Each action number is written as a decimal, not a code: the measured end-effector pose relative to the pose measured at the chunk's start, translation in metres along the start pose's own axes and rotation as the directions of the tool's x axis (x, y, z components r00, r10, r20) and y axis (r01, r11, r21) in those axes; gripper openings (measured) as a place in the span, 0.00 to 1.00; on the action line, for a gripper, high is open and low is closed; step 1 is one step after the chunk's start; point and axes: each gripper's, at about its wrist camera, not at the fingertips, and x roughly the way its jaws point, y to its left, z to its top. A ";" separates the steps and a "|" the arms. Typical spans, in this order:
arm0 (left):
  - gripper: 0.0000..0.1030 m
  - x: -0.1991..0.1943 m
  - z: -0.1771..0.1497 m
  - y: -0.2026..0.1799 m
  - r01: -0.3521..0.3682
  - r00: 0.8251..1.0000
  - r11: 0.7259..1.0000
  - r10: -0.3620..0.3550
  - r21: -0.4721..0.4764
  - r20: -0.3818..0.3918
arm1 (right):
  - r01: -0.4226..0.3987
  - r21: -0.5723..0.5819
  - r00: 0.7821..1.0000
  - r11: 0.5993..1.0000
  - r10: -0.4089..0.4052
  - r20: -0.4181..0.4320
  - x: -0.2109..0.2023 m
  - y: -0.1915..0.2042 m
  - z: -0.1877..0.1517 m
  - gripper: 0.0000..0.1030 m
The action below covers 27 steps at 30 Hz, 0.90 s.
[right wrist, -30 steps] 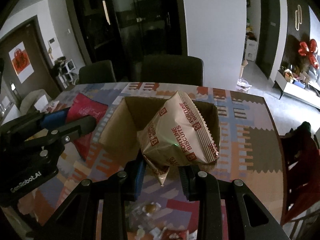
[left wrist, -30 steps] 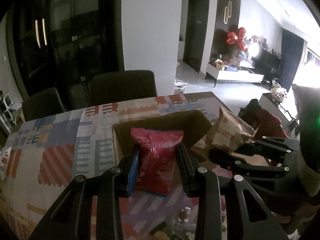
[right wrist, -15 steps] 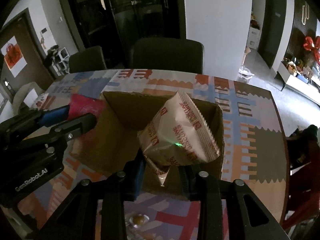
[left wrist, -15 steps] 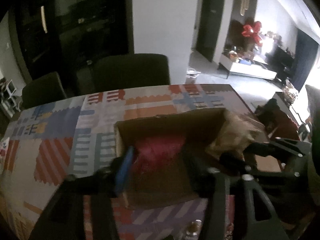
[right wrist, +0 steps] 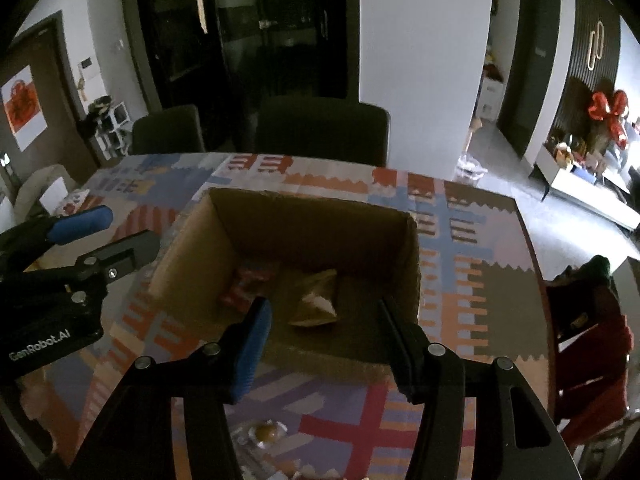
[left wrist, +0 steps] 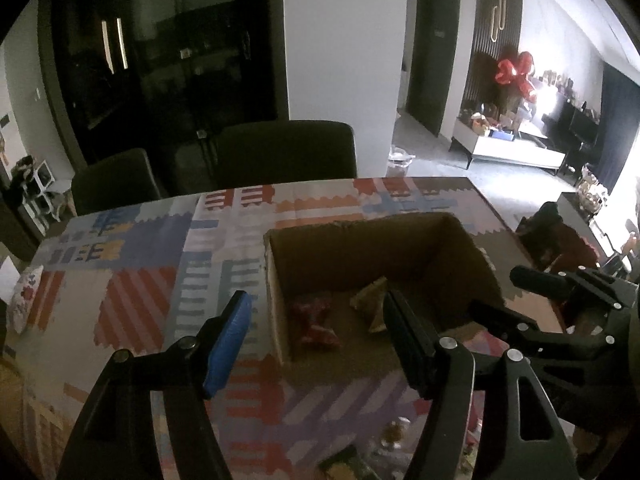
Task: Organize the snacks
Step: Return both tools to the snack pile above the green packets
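Both grippers' jaws, left gripper (left wrist: 316, 320) and right gripper (right wrist: 324, 320), have just been opening and stand spread, empty. In the cardboard box (right wrist: 412, 264), a crinkly red packet (right wrist: 244, 286) lies at nine o'clock of a pillow-shaped tan packet (right wrist: 316, 300), whose long axis I cannot tell.

Both wrist cameras look steeply down, close over the box (left wrist: 372, 248) (right wrist: 304, 224) on the desk (left wrist: 132, 240), left view beside right.

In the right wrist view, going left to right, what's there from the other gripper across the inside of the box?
left gripper → red snack bag → tan biscuit bag → right wall of the cardboard box
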 end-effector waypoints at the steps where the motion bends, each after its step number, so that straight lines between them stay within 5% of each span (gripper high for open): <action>1: 0.65 -0.006 -0.003 0.000 0.008 1.000 1.000 -0.008 -0.008 0.003 | -0.011 0.003 1.000 1.000 0.011 0.007 -0.006 0.002 -0.003 0.54; 8: 0.65 -0.034 -0.020 0.001 0.018 1.000 0.999 -0.018 -0.031 -0.003 | -0.050 -0.010 0.999 0.999 0.050 0.007 -0.029 0.016 -0.018 0.54; 21: 0.65 -0.064 -0.090 -0.016 -0.034 0.998 0.999 0.033 0.017 0.053 | 0.001 0.058 1.000 0.998 -0.001 -0.006 -0.052 0.012 -0.085 0.54; 27: 0.66 -0.057 -0.129 -0.025 -0.012 1.000 1.000 0.012 0.009 0.000 | 0.027 0.068 0.998 0.997 -0.023 -0.063 -0.049 0.004 -0.119 0.54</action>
